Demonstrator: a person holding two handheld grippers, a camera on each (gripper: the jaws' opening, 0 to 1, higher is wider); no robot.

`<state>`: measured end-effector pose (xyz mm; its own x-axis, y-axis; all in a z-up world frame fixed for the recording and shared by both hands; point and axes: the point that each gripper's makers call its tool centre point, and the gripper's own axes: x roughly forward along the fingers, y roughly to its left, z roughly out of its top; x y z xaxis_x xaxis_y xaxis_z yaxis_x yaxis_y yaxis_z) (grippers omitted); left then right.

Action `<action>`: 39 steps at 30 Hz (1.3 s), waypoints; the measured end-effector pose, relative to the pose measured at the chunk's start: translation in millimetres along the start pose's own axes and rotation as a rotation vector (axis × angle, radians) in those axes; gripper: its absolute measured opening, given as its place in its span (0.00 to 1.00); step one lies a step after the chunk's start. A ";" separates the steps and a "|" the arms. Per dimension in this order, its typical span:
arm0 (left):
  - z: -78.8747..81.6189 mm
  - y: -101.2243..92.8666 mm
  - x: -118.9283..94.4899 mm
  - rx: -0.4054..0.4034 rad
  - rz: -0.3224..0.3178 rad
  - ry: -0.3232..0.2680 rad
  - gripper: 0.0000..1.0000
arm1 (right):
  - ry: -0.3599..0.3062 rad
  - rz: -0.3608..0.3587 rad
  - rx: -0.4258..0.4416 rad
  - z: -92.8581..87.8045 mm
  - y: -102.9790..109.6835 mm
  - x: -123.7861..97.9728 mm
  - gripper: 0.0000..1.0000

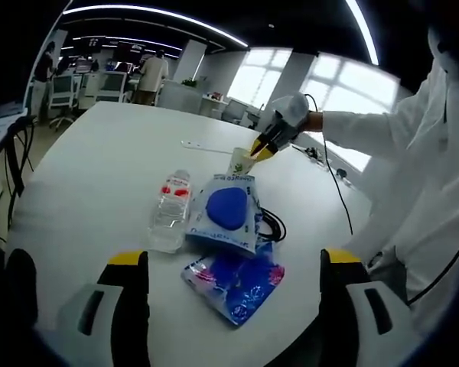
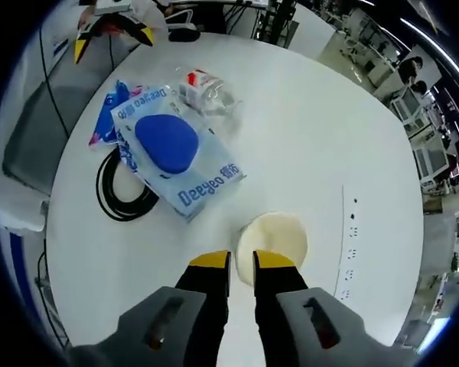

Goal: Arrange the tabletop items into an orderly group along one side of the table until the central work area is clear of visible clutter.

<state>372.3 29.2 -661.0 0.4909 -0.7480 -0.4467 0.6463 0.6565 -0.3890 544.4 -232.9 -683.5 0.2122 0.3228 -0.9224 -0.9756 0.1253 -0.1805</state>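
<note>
Right tool point(image 2: 241, 265): jaws nearly together, pinching the near rim of the paper cup point(image 2: 274, 238), which sits upright on the white tabletop point(image 2: 321, 145). Judgement: keep the pinch firm, lift clear, avoid tipping. Left tool point(image 1: 233, 267): jaws wide apart, empty, hovering before the pile of water bottle point(image 1: 170, 208), blue-pad packet point(image 1: 227, 212), patterned pouch point(image 1: 234, 281) and black cable point(image 1: 272, 225), beside the cup. Surroundings: open office, strip lights, bright windows
</note>
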 end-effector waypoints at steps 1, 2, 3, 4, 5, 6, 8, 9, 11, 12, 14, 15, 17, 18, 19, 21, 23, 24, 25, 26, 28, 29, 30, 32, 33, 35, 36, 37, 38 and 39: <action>1.0 -0.6 0.2 0.000 -0.001 -0.002 0.96 | -0.012 -0.008 0.017 0.6 -0.2 -1.7 0.12; 1.3 -0.4 0.0 0.000 -0.001 -0.003 0.96 | -0.020 -0.014 0.035 0.3 -0.3 -3.4 0.14; 1.8 -0.3 0.3 0.000 -0.001 -0.003 0.96 | -0.025 -0.021 0.054 -0.3 0.0 -5.5 0.16; 2.3 -0.2 0.4 0.003 0.000 -0.002 0.96 | -0.037 -0.029 0.066 -0.7 0.0 -8.1 0.16; 2.8 -0.4 0.7 0.005 -0.001 -0.002 0.96 | -0.046 -0.038 0.079 -0.8 -0.3 -9.7 0.17; 3.5 -0.6 0.9 0.007 -0.001 -0.002 0.96 | -0.057 -0.046 0.099 -1.7 0.1 -12.3 0.17; 4.4 -1.1 1.7 0.012 -0.001 0.001 0.96 | -0.077 -0.063 0.137 -2.5 0.3 -16.4 0.17; 4.8 -1.4 2.0 0.013 -0.001 0.002 0.96 | -0.085 -0.069 0.153 -2.7 0.6 -18.0 0.17; 6.3 -2.9 2.8 0.015 -0.004 -0.001 0.96 | -0.111 -0.084 0.200 -3.8 1.4 -22.4 0.18; 6.6 -3.4 3.1 0.016 -0.005 0.000 0.96 | -0.116 -0.087 0.209 -4.0 1.7 -23.2 0.19; 7.2 -4.2 4.0 0.019 -0.005 0.003 0.96 | -0.151 -0.103 0.253 -2.3 2.5 -27.6 0.19; 7.9 -5.1 4.3 0.020 -0.007 0.001 0.96 | -0.181 -0.111 0.292 -0.6 3.0 -30.4 0.19; 8.5 -6.4 5.3 0.021 -0.008 0.001 0.96 | -0.218 -0.119 0.349 0.9 3.6 -34.1 0.19; 8.5 -6.8 5.8 0.022 -0.008 0.003 0.96 | -0.245 -0.124 0.390 1.9 4.3 -36.6 0.20; 8.7 -7.5 6.4 0.024 -0.009 0.005 0.96 | -0.265 -0.126 0.415 2.9 5.0 -38.2 0.20; 9.5 -8.3 7.0 0.025 -0.010 0.004 0.96 | -0.313 -0.130 0.475 4.8 7.5 -42.2 0.20; 10.2 -8.7 7.6 0.023 -0.009 0.004 0.95 | -0.339 -0.131 0.507 5.3 10.4 -44.6 0.20; 10.9 -9.3 8.5 0.024 -0.010 0.004 0.95 | -0.340 -0.140 0.513 3.2 12.1 -46.2 0.20; 11.3 -9.9 9.1 0.025 -0.010 0.004 0.95 | -0.349 -0.148 0.524 3.0 12.9 -47.2 0.21; 11.9 -11.1 10.3 0.026 -0.012 0.005 0.95 | -0.377 -0.156 0.556 4.8 14.1 -49.3 0.21; 12.8 -13.7 12.8 0.028 -0.014 0.008 0.95 | -0.444 -0.149 0.644 9.7 16.5 -52.9 0.23; 12.9 -14.3 13.3 0.029 -0.014 0.010 0.95 | -0.462 -0.150 0.663 10.5 16.8 -54.2 0.23; 13.1 -14.7 13.9 0.029 -0.016 0.009 0.95 | -0.480 -0.156 0.688 10.1 17.7 -55.7 0.24; 14.6 -15.9 14.7 0.028 -0.018 0.006 0.95 | -0.486 -0.166 0.704 7.9 19.2 -56.9 0.25; 15.9 -16.3 15.2 0.025 -0.017 0.002 0.95 | -0.503 -0.170 0.723 8.7 20.5 -57.8 0.26; 18.1 -16.7 15.8 0.019 -0.014 -0.004 0.95 | -0.540 -0.167 0.767 11.4 23.1 -59.5 0.27; 18.6 -16.6 16.0 0.019 -0.013 -0.005 0.95 | -0.554 -0.162 0.786 12.3 24.6 -60.2 0.27; 19.5 -17.2 16.3 0.020 -0.012 -0.005 0.95 | -0.567 -0.160 0.804 12.1 26.2 -60.9 0.28; 19.8 -17.6 16.6 0.019 -0.010 -0.004 0.95 | -0.575 -0.160 0.812 12.1 27.3 -61.4 0.28; 20.1 -17.6 17.3 0.015 -0.006 0.000 0.95 | -0.585 -0.162 0.835 11.5 28.7 -61.8 0.28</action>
<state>381.1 2.8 -645.8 0.4871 -0.7519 -0.4443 0.6577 0.6505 -0.3797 504.0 -238.4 -627.8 0.5500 0.6222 -0.5571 -0.6296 0.7472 0.2130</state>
